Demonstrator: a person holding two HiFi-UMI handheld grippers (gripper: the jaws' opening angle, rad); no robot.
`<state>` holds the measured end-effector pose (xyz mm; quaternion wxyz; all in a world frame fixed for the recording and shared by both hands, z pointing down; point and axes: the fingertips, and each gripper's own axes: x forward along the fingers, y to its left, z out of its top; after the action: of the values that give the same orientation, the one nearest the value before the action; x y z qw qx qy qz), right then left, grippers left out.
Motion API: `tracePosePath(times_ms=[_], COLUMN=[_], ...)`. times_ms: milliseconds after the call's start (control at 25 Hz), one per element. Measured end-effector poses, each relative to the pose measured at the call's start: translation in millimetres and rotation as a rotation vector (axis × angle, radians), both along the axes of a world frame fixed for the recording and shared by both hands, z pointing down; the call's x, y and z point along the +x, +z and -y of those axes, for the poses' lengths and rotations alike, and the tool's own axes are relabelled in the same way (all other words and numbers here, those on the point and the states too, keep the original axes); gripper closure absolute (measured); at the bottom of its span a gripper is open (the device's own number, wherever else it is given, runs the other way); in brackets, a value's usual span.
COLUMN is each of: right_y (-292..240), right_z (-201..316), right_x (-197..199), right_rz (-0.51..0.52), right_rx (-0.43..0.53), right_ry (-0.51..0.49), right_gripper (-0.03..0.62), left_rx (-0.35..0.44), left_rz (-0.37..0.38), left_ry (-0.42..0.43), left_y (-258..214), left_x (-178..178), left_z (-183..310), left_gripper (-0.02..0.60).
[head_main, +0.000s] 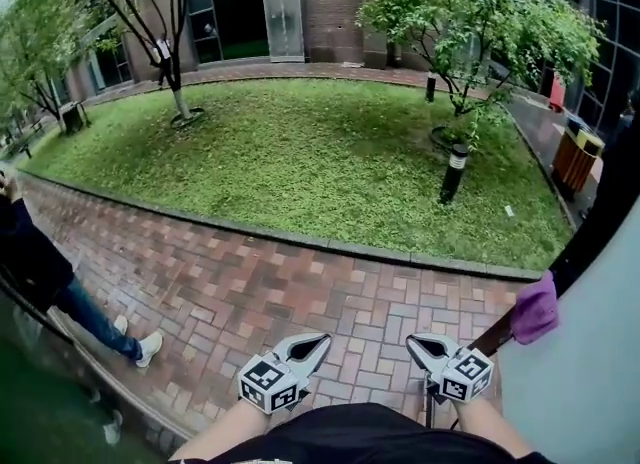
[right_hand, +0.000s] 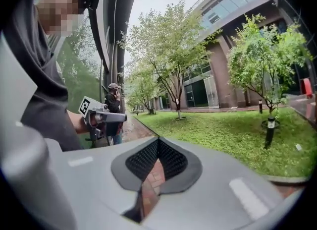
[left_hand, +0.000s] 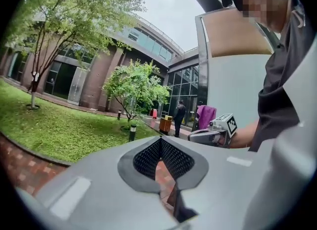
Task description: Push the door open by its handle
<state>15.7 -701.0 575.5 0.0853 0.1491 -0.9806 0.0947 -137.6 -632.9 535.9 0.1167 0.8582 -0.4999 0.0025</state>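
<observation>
The pale grey door [head_main: 590,372] stands at the right in the head view, swung out over the brick path. A purple cloth [head_main: 535,309] is wrapped on its dark handle bar [head_main: 492,335]. My right gripper [head_main: 425,347] hovers just left of that bar, apart from it, shut and holding nothing. My left gripper [head_main: 305,345] floats beside it over the bricks, also shut and empty. In the left gripper view the jaws [left_hand: 161,140] meet at the tips, with the right gripper [left_hand: 210,134] and the cloth [left_hand: 205,115] beyond. In the right gripper view the jaws [right_hand: 158,141] are closed too.
A person in a dark jacket and jeans [head_main: 60,292] stands on the brick path [head_main: 250,282] at the left. Beyond a kerb lies a lawn [head_main: 300,152] with trees and a bollard lamp [head_main: 455,172]. An orange bin [head_main: 575,157] stands at the far right.
</observation>
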Motion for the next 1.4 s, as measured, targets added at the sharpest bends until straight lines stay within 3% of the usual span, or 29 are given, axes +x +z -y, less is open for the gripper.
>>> tracePosePath(times_ms=[80, 280, 480, 680, 800, 920, 1040, 1200, 1400], right_y=[13, 28, 27, 4, -9, -24, -23, -32, -53], right_z=[-4, -31, -73, -127, -178, -247, -321, -424, -498], right_x=[15, 14, 14, -1, -8, -17, -4, 21, 67], right_rz=[-0.008, -0.009, -0.004, 0.010, 0.008, 0.009, -0.009, -0.026, -0.059], right_rx=[-0.015, -0.063, -0.050, 0.004, 0.057, 0.108, 0.084, 0.019, 0.046], right_ry=[-0.028, -0.140, -0.219, -0.280, -0.285, -0.270, -0.212, -0.161, -0.081], right_gripper=[0.594, 0.594, 0.592, 0.594, 0.592, 0.593, 0.593, 0.594, 0.592], left_rx=[-0.030, -0.118, -0.081, -0.036, -0.002, 0.028, 0.037, 0.047, 0.070], left_rz=[-0.015, 0.046, 0.069, 0.092, 0.095, 0.142, 0.176, 0.124, 0.066], left_ry=[-0.044, -0.201, -0.323, -0.356, -0.324, -0.238, -0.142, -0.033, 0.006], left_y=[6, 13, -11, -27, -27, -23, -17, -34, -55], left_x=[22, 38, 41, 49, 59, 70, 93, 107, 115], left_z=[-34, -117, -182, -247, -297, -363, -433, -510, -567], left_gripper=[0.583, 0.583, 0.583, 0.583, 0.583, 0.583, 0.583, 0.583, 0.583])
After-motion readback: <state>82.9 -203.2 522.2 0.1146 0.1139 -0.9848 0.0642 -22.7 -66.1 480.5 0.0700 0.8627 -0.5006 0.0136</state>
